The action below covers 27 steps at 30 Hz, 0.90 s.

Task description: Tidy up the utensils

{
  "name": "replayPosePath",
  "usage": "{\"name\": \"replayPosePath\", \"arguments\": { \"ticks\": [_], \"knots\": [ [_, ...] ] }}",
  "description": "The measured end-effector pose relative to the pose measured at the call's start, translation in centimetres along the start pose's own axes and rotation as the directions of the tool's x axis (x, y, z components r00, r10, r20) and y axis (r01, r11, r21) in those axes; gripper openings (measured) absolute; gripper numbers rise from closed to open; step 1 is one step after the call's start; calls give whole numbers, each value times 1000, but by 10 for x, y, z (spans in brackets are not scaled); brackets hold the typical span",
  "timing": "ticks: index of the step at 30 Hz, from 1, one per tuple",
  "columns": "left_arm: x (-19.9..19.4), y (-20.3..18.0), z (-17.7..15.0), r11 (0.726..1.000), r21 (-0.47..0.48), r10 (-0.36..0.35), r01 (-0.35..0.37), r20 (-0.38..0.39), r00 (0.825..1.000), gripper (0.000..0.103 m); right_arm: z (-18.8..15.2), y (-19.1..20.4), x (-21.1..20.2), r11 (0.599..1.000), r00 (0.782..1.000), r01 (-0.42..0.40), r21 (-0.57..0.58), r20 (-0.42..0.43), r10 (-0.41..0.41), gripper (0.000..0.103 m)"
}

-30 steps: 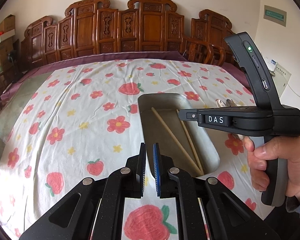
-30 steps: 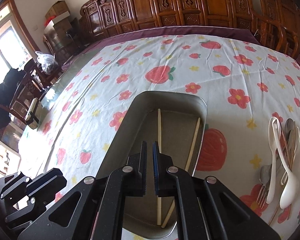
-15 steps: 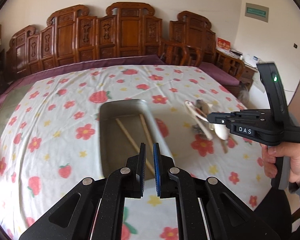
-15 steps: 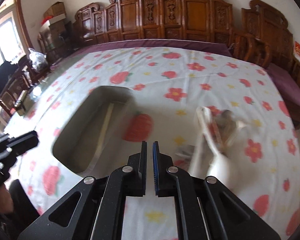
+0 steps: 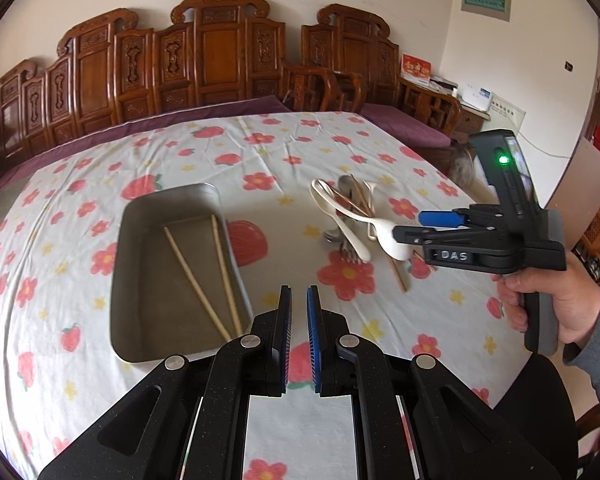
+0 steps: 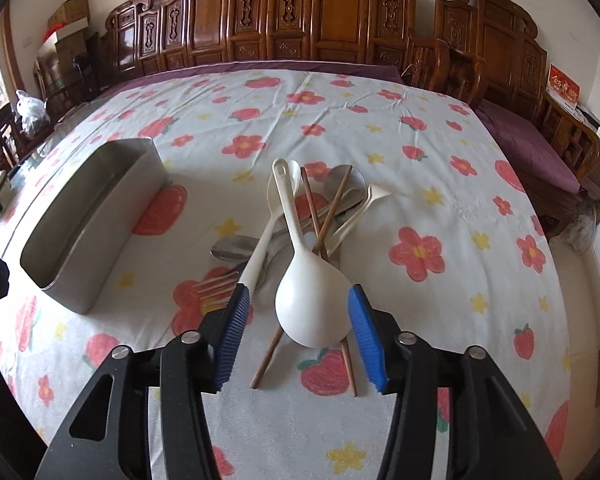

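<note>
The right gripper hung over the heap of utensils that lay on the flowered cloth of the table, toward its right edge and just right of the metal tray. Its fingers had just been opening and stood spread, pressing on nothing. Framed between them sat the bowl of the large white spoon, nearest of all the pieces, with its handle running straight away from the gripper toward the far edge. The spoon's long axis therefore lay along the gripper's pointing line, so the fingers flanked the bowl on either side, not the slim handle. A second white spoon lay just left of it, its near end by the left finger, and brown chopsticks crossed under the bowl. The left gripper was clenched on nothing and hovered near the tray's near right corner, well apart from the heap. In the tray lay two pale chopsticks. By my judgement the right hand was the nearer one and would have to come lower before a grasp on the spoon.
</note>
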<state>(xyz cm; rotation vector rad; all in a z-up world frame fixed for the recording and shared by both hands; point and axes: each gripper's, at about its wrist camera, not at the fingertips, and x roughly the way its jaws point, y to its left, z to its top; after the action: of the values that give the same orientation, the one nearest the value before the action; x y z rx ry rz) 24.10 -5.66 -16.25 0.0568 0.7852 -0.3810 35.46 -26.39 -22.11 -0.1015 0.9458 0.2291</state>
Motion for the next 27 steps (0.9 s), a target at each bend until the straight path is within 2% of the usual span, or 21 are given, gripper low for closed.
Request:
{"name": "replayPosePath", "arguments": {
  "ticks": [2,16,19,27],
  "knots": [
    [2,-3,-1,1000,2,-5,5,-9,1000,7,-2,2,6,1000,1000,14,-16,-5,-14,67],
    [9,-18,-7,1000,28,-5,6,-38,999,7,-5,12,40,991,992,92,-101,-74,-99,67],
    [9,-18,-7,1000,29,-6,7,-40,999,7,-5,10,39,991,993,91,-97,-71,-98,59],
    [7,-23,-6,999,37,-7,8,-33,999,7,-3,-12,25,998,997,61,4,-50,-61,41]
  ]
}}
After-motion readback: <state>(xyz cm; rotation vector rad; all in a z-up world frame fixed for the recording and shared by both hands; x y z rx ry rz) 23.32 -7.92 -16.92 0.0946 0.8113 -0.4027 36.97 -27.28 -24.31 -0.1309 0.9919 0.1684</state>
